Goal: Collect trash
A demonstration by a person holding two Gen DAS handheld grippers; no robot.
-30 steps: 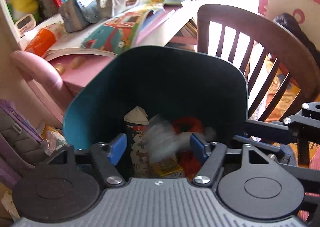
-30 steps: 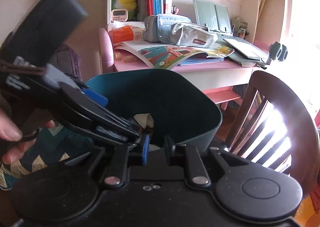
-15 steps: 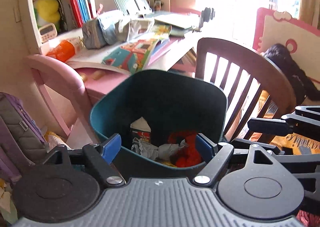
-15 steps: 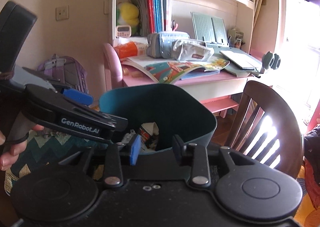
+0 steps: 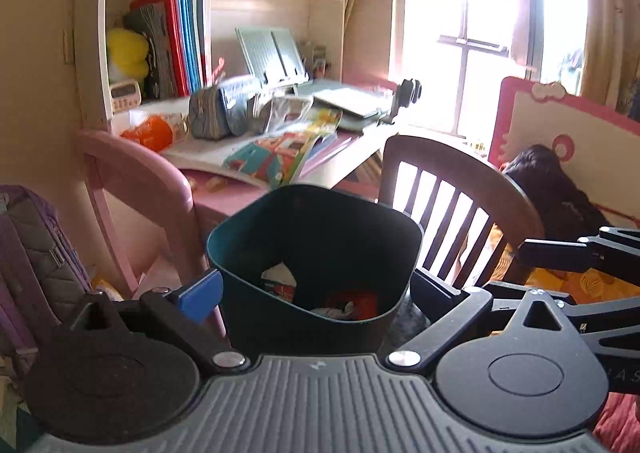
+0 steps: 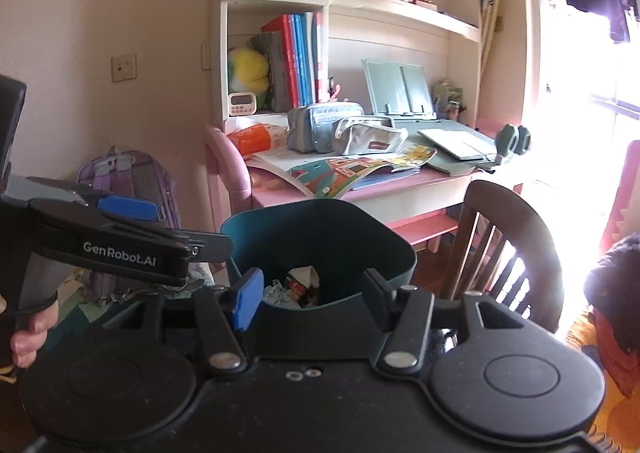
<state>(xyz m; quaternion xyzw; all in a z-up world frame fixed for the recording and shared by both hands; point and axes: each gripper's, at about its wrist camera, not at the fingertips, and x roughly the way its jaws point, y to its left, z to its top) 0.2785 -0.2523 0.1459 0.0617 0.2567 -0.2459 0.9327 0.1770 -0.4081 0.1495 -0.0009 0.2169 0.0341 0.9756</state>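
Inside teal bin (image 5: pixel 316 265), crumpled trash (image 6: pixel 298 287)

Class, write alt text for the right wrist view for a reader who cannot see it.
An open right gripper points at a teal bin holding trash, with the left gripper at left. Behind stand a cluttered pink desk and wooden chair.

Teal bin (image 5: pixel 320 237), pink desk (image 6: pixel 360 193), blue-padded fingers (image 6: pixel 248 299)

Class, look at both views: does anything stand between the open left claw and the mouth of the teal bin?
Nothing visible does. The left claw hangs open and empty just in front of the bin, whose mouth is uncovered, with trash lying at the bottom.
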